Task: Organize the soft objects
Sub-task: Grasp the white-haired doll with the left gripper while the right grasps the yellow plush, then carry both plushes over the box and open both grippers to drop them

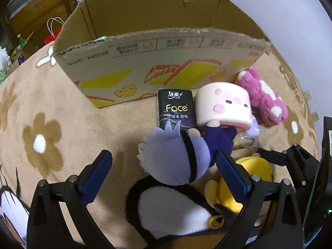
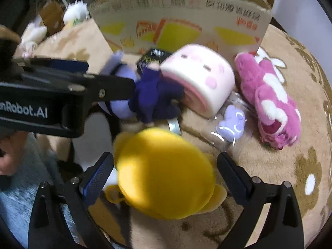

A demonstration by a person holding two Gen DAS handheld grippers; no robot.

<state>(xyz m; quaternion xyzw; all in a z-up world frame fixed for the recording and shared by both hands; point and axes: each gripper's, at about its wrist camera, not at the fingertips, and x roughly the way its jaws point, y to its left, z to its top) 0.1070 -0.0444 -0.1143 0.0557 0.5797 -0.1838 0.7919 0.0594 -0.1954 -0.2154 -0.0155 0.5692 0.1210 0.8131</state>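
Soft toys lie on a tan flowered blanket (image 1: 68, 124) before an open cardboard box (image 1: 145, 62). My left gripper (image 1: 164, 161) is open, its fingers either side of a lilac-haired doll (image 1: 176, 155) in dark blue clothes; the doll also shows in the right wrist view (image 2: 151, 95). My right gripper (image 2: 166, 166) is open around a yellow plush (image 2: 166, 174), with no visible squeeze. Nearby lie a pink roll-cake plush (image 1: 224, 105), a black tissue pack (image 1: 176, 110), a magenta plush bear (image 2: 274, 99) and a small lilac charm in plastic (image 2: 230, 124).
A black-and-white plush (image 1: 170, 213) lies under my left gripper. The left gripper's body (image 2: 51, 95) crosses the left of the right wrist view. A red bag (image 1: 50, 38) and wooden furniture (image 1: 37, 10) stand beyond the blanket. The box is tall-walled.
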